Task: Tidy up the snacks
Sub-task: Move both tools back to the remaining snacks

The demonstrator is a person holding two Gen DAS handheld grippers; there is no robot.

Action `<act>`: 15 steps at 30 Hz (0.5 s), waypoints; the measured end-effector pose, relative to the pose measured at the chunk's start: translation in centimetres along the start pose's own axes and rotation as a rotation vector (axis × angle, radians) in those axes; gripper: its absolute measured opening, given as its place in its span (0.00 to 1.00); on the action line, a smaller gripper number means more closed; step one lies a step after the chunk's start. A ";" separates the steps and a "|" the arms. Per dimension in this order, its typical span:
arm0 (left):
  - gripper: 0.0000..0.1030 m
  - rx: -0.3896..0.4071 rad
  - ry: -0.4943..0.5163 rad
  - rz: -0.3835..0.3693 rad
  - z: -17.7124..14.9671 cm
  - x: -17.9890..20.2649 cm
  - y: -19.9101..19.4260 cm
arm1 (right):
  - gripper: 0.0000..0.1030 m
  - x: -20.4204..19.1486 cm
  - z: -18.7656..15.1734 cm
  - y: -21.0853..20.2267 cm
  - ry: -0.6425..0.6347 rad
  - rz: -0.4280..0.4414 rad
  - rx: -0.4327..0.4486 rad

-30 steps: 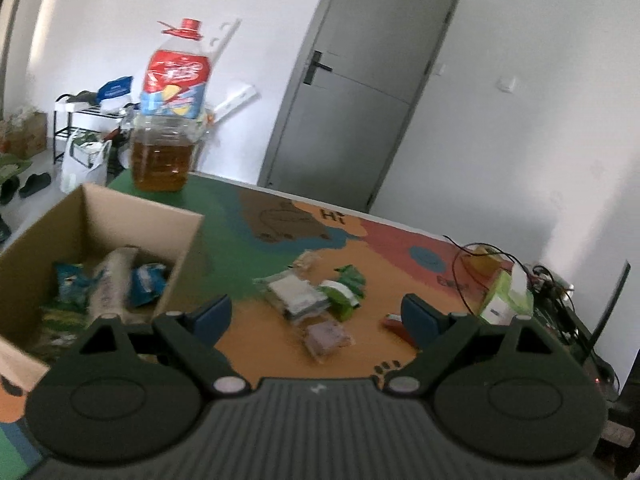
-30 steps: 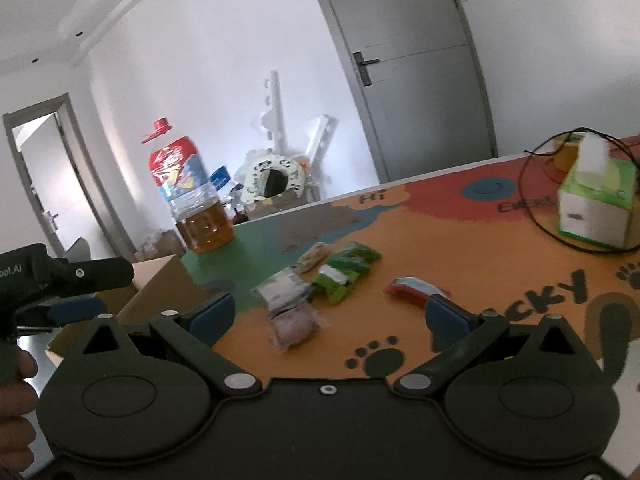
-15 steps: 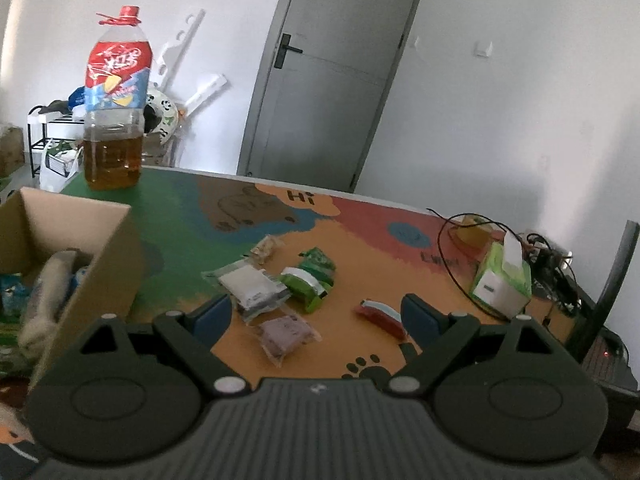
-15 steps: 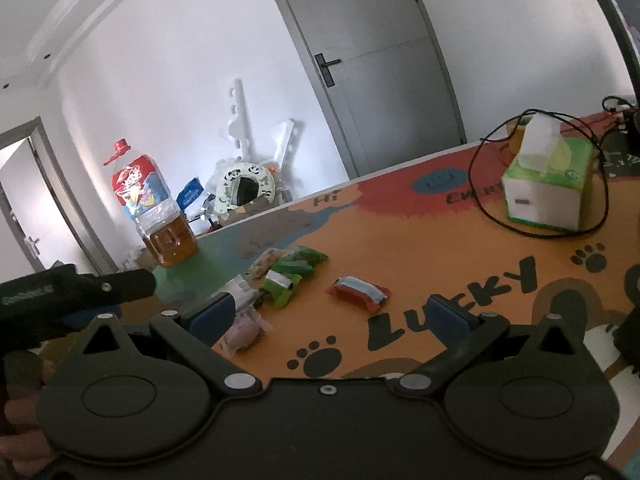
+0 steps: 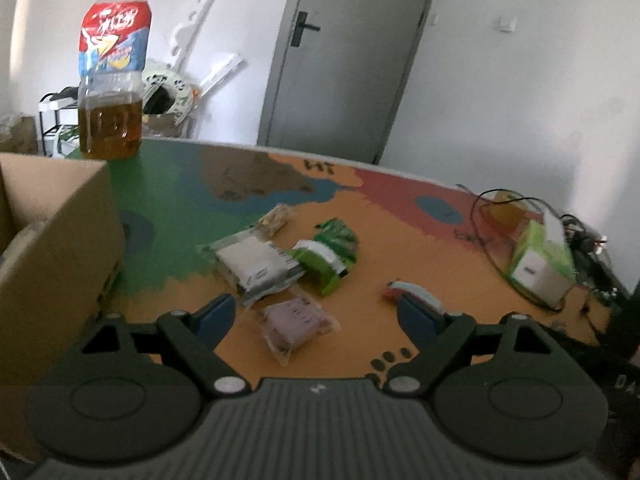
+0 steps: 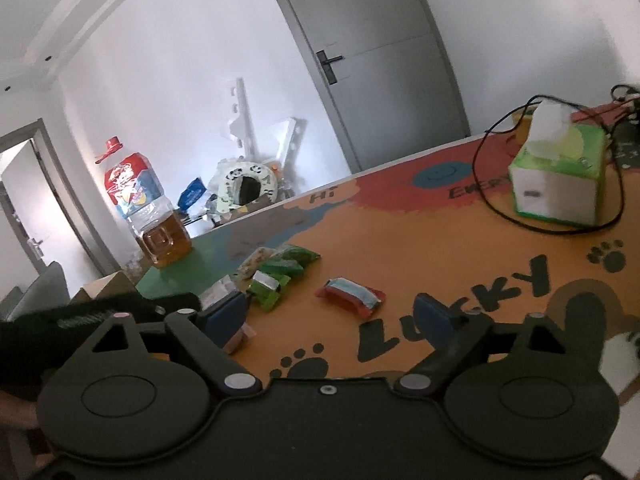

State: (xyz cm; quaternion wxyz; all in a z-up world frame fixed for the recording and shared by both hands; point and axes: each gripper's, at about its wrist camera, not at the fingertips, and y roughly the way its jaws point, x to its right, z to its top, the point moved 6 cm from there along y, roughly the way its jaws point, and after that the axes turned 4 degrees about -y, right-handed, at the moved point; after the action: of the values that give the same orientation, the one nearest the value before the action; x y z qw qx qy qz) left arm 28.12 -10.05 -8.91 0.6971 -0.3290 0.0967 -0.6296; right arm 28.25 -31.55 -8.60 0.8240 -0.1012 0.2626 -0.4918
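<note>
Several snack packets lie on the colourful table mat (image 5: 400, 240): a white one (image 5: 256, 264), green ones (image 5: 326, 256), a small beige one (image 5: 276, 218), a purple one (image 5: 296, 324) and a red-and-blue one (image 5: 412, 292). My left gripper (image 5: 316, 314) hovers low over the purple packet, which shows between its blue pads untouched; the jaws are closing slightly. In the right wrist view, my right gripper (image 6: 332, 314) is closing just short of the red-and-blue packet (image 6: 350, 294), with nothing pressed. A cardboard box (image 5: 52, 264) holding snacks stands at the left.
A big oil bottle (image 5: 112, 76) stands at the far left of the table. A green tissue box (image 6: 556, 176) ringed by a black cable (image 6: 484, 184) sits at the right. The other tool's dark body shows at the left edge of the right wrist view.
The left view has swung from the box toward the loose packets and sunk closer to them. The right gripper has drawn nearer the red-and-blue packet and its jaws have narrowed.
</note>
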 end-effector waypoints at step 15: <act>0.79 -0.045 -0.056 0.078 -1.5 -1.1 4.8 | 0.79 1.1 -0.4 3.2 0.011 0.005 -0.054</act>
State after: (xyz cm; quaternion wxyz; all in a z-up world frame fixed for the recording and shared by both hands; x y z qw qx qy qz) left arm 31.02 -9.60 -13.17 0.7160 -0.3579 0.1041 -0.5903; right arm 30.88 -30.87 -10.61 0.8206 -0.1203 0.2805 -0.4831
